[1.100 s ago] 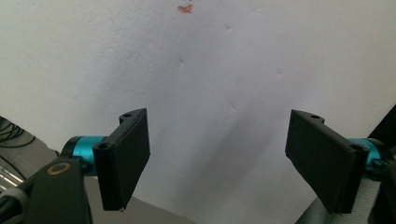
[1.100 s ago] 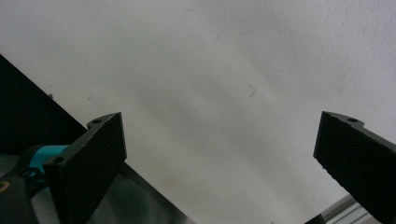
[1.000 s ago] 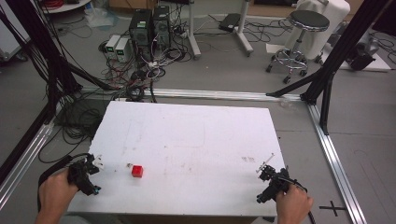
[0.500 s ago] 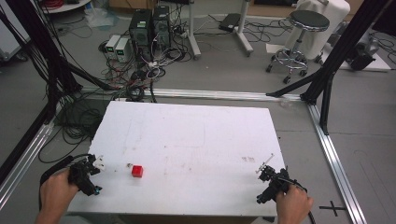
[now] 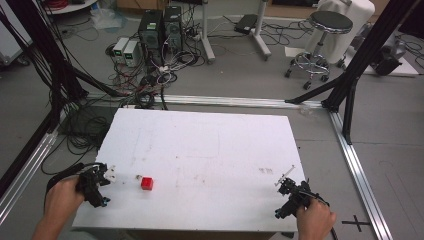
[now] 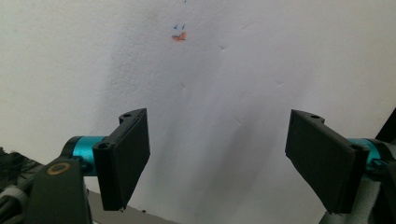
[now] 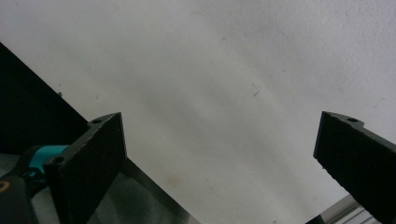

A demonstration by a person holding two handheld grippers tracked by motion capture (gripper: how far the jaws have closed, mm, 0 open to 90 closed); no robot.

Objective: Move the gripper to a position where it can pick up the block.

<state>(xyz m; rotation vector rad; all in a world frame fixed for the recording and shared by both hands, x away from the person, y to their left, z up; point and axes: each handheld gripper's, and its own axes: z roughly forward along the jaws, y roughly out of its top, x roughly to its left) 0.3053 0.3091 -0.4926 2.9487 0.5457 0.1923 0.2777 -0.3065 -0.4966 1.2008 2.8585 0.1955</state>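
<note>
White and matte, a rectangular table top [image 5: 210, 150] takes up the middle of the high view, lightly scuffed and marked with faint smudges. At its near edge two hands come in from the bottom, each holding a black two-jaw gripper. The left hand [image 5: 59, 199] sits at the near left corner, its forearm angled inward, with the left gripper [image 5: 100, 182] resting low at the table's edge and a dark cable looping back behind it. In the left gripper view its two black jaws stand wide apart with nothing between them, over bare white surface that carries a tiny orange mark [image 6: 179, 36] farther off. The right hand [image 5: 314, 220] is at the near right corner, its right gripper [image 5: 289, 196] pointing up and inward across the table; in the right gripper view its jaws are likewise spread wide and empty, above white surface and a dark strip at the table's edge. A small red cube [image 5: 146, 183] lies on the table near the left gripper — a little to that gripper's right, apart from it — with a tiny pale object [image 5: 138, 177] just beside the cube. Beyond the table, a grey floor is bordered by silver aluminium rails [image 5: 357, 165] and black frame posts. Farther back lie tangled cables [image 5: 150, 90], two dark computer towers [image 5: 160, 27] and a round black stool [image 5: 325, 30] on a chrome base.
</note>
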